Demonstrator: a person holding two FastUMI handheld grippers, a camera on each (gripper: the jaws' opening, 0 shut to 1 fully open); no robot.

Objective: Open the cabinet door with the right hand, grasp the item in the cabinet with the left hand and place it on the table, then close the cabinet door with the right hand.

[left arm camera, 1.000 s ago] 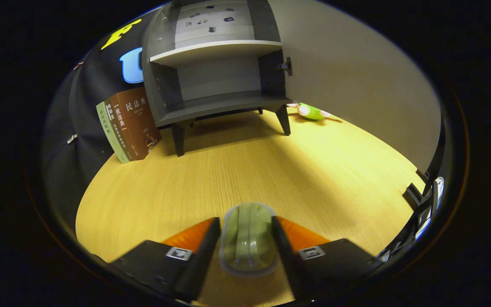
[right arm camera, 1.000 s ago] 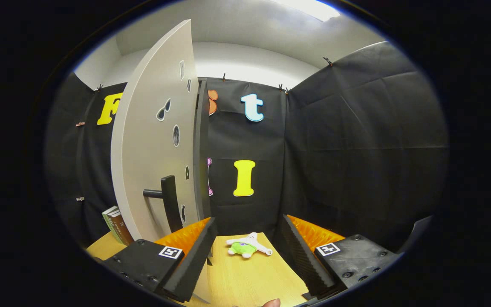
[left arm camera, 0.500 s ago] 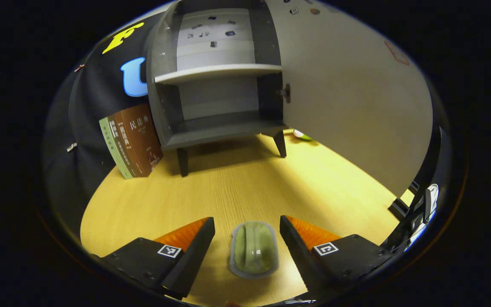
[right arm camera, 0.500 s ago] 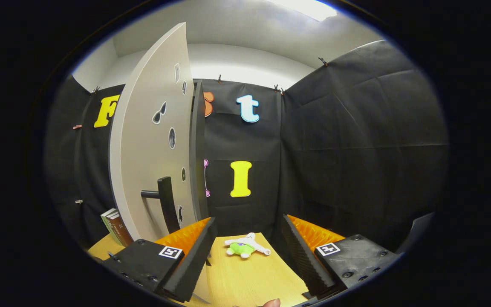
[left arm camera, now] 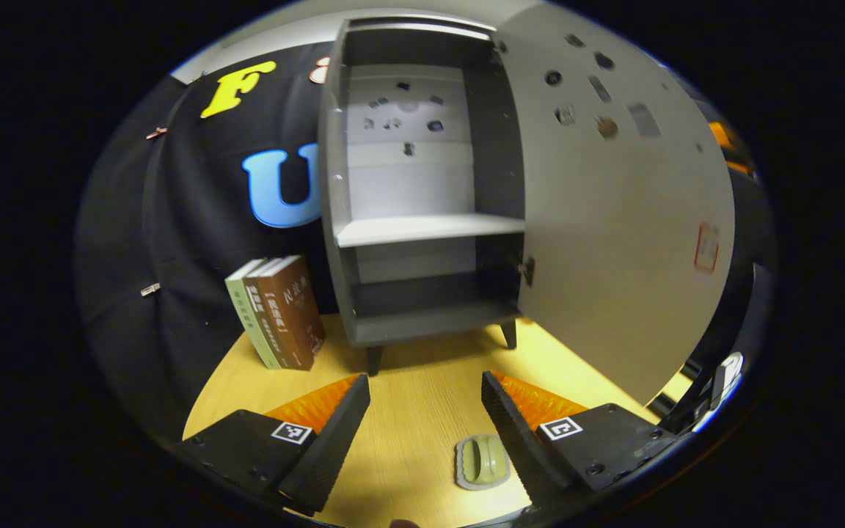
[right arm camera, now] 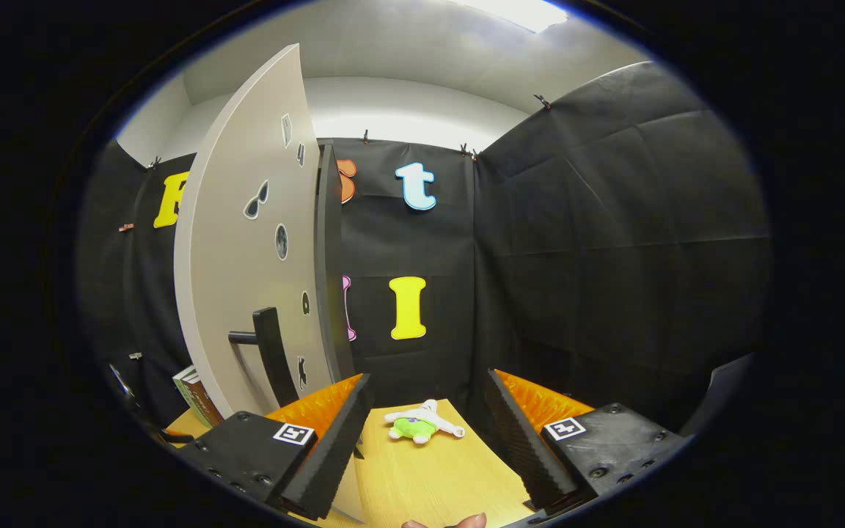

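Books [left arm camera: 279,312] upright, ahead-left of the left gripper, against the black cloth wall [left arm camera: 195,220]. Green-white plush toy [right arm camera: 419,423] lying ahead between the right gripper's fingers.

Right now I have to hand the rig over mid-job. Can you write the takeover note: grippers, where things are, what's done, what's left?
Left gripper: open, holding nothing, raised over the table.
Right gripper: open, holding nothing, just right of the door handle, not touching it.
Green item: lying on the table beside the left gripper's right finger.
Cabinet: both shelves look bare; cabinet door wide open.
Done: door opened, item taken out and set on the table.
Left: close the door with the right gripper.
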